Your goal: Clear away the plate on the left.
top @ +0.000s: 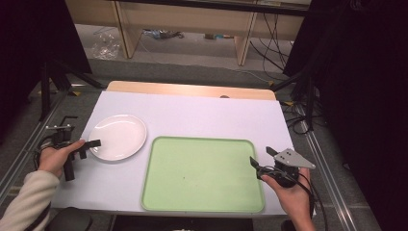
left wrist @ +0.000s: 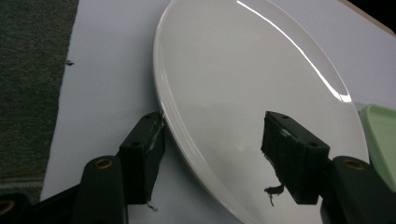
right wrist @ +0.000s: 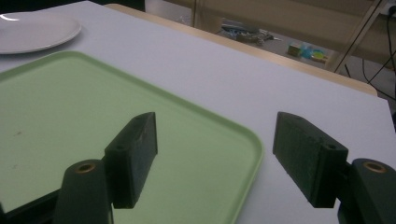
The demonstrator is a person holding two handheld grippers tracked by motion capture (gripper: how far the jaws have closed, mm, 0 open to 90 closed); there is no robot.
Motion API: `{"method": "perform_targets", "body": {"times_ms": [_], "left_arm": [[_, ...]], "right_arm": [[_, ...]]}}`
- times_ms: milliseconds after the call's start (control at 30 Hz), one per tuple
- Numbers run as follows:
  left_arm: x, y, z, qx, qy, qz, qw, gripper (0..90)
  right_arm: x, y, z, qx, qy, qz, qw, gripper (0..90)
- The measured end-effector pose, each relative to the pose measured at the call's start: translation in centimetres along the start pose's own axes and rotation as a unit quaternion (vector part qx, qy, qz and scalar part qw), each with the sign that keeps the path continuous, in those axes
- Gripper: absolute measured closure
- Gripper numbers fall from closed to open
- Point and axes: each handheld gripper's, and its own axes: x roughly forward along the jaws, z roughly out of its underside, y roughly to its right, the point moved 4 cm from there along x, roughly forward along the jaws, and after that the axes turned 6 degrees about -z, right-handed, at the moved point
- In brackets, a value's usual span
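Flat, round plate [top: 118,136], rim-up.

The high view looks forward and down from above the person's side of the table [top: 192,113], taking in the whole top, with floor and shelving at the upper edge of the frame. The left gripper view sits low and very close, looking along its jaws over the plate [left wrist: 243,93], whose rim passes between them; the tray [left wrist: 380,135] edges in at the right of the frame. The right gripper view, also low and close, looks across the tray [right wrist: 70,116] corner towards the table's far edge. Both gripper views share plate [right wrist: 32,30] and tray with the high view.
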Motion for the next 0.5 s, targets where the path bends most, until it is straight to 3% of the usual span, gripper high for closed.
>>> {"method": "perform_targets", "body": {"times_ms": [33,100,233,300,500], "left_arm": [[0.01,-0.05,-0.07,-0.008,-0.001,-0.002,1.0000,40.5],[0.00,-0.24,-0.17,-0.022,-0.007,-0.005,0.9997,44.8],[0.00,-0.63,-0.27,-0.022,-0.014,-0.020,0.9995,56.4],[0.10,-0.69,-0.37,-0.037,-0.016,-0.022,0.9989,60.5],[0.20,-0.65,-0.74,-0.057,-0.038,-0.050,0.9964,70.0]], "right_arm": [[-0.03,-0.14,0.04,0.008,-0.005,-0.005,0.9999,31.5],[-0.01,-0.02,0.03,0.002,-0.006,-0.003,1.0000,31.5],[0.06,-0.26,0.01,0.007,-0.006,-0.007,0.9999,31.5],[0.07,-0.26,0.00,0.007,-0.006,-0.007,0.9999,31.5],[0.00,-0.21,0.02,0.010,-0.011,-0.006,0.9999,31.4]]}}
